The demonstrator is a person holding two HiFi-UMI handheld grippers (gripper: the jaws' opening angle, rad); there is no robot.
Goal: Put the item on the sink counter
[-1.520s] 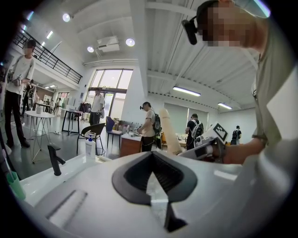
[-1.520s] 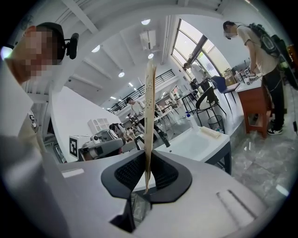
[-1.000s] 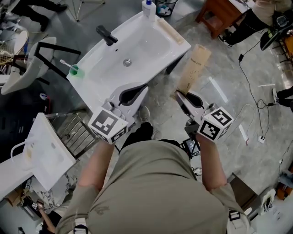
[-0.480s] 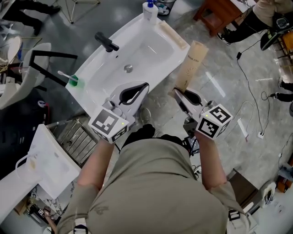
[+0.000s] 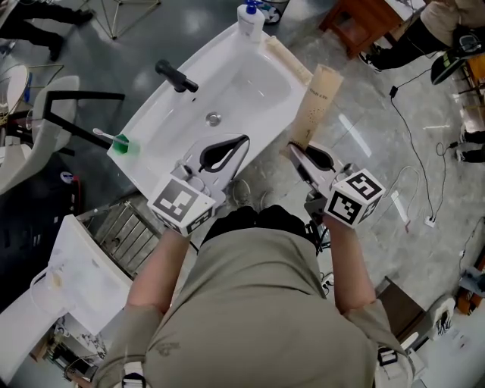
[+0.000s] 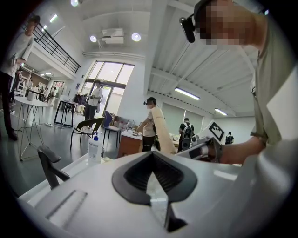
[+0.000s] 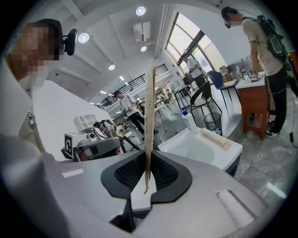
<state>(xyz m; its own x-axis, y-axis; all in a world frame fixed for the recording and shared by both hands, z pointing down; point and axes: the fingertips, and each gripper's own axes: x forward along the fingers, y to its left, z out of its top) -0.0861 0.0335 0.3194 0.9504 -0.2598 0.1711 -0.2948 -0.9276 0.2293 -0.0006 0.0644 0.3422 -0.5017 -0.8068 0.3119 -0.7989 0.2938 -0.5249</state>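
A long flat tan paper packet (image 5: 317, 104) stands up from my right gripper (image 5: 294, 153), which is shut on its lower end. It hangs over the floor, just off the right front corner of the white sink (image 5: 163, 125). In the right gripper view the packet (image 7: 150, 107) shows edge-on between the shut jaws (image 7: 147, 157), with the sink (image 7: 219, 155) beyond to the right. My left gripper (image 5: 242, 141) is shut and holds nothing, over the sink's front rim. In the left gripper view its jaws (image 6: 153, 157) are closed, and the packet (image 6: 162, 131) shows behind.
On the sink are a black faucet (image 5: 173, 76), a drain (image 5: 214, 118), a soap bottle (image 5: 248, 17), a beige block (image 5: 286, 59) on the right rim and a green toothbrush holder (image 5: 121, 144) at the left corner. A metal rack (image 5: 121, 227) stands at the left. Cables (image 5: 413, 144) lie on the floor.
Both grippers have edged slightly toward the sink, the packet staying in the right one. The view has shifted a little.
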